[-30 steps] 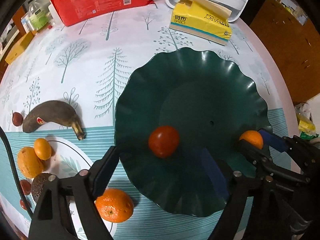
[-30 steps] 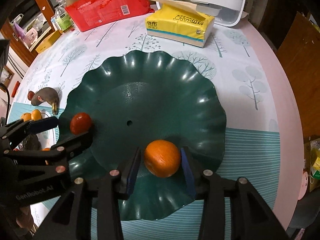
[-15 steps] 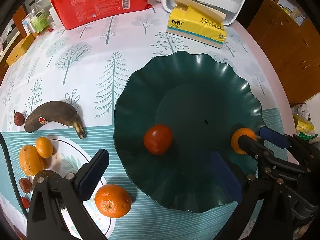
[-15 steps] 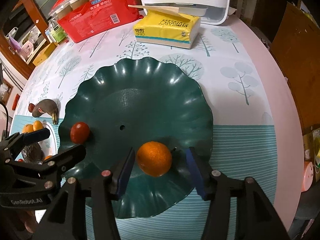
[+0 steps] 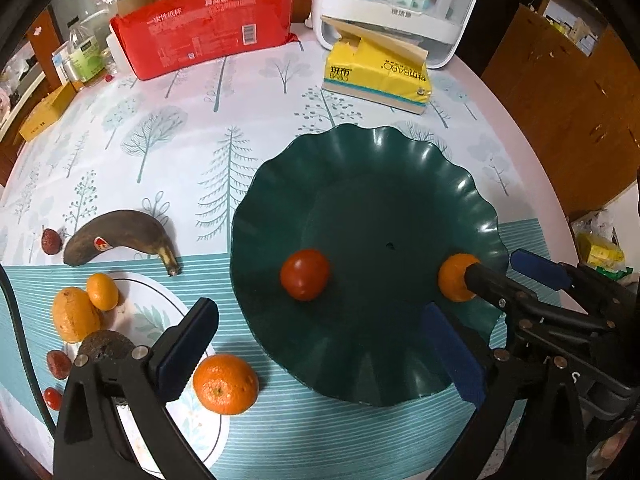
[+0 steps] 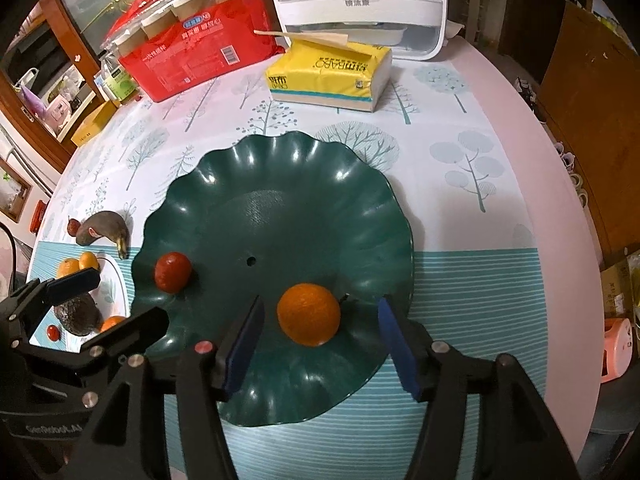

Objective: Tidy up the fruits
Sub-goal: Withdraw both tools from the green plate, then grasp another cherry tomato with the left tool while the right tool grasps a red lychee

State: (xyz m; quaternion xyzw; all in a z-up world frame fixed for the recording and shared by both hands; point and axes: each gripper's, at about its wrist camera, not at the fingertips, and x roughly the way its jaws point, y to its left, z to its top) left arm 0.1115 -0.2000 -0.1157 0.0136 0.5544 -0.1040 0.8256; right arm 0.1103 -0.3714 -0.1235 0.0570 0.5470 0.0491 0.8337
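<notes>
A dark green scalloped plate (image 5: 360,168) (image 6: 280,184) holds a red tomato (image 5: 305,274) (image 6: 173,271) and an orange (image 6: 308,314) (image 5: 454,282). My right gripper (image 6: 320,338) is open with the orange lying loose between its fingers. My left gripper (image 5: 320,350) is open and empty over the plate's near rim. A second orange (image 5: 225,384) lies on a white plate (image 5: 160,312) at the left, with small oranges (image 5: 102,291), a yellow fruit (image 5: 75,314) and an avocado (image 5: 105,345). A dark banana (image 5: 116,235) lies on the cloth.
A yellow tissue pack (image 5: 378,74) (image 6: 332,72), a red package (image 5: 204,36) and a white appliance (image 5: 394,0) stand at the back. Small red fruits (image 5: 51,241) lie at the left. The table's edge curves along the right.
My right gripper has opened, let go of the orange in the green plate and drawn back. My left gripper has also drawn back from the plate and stayed open.
</notes>
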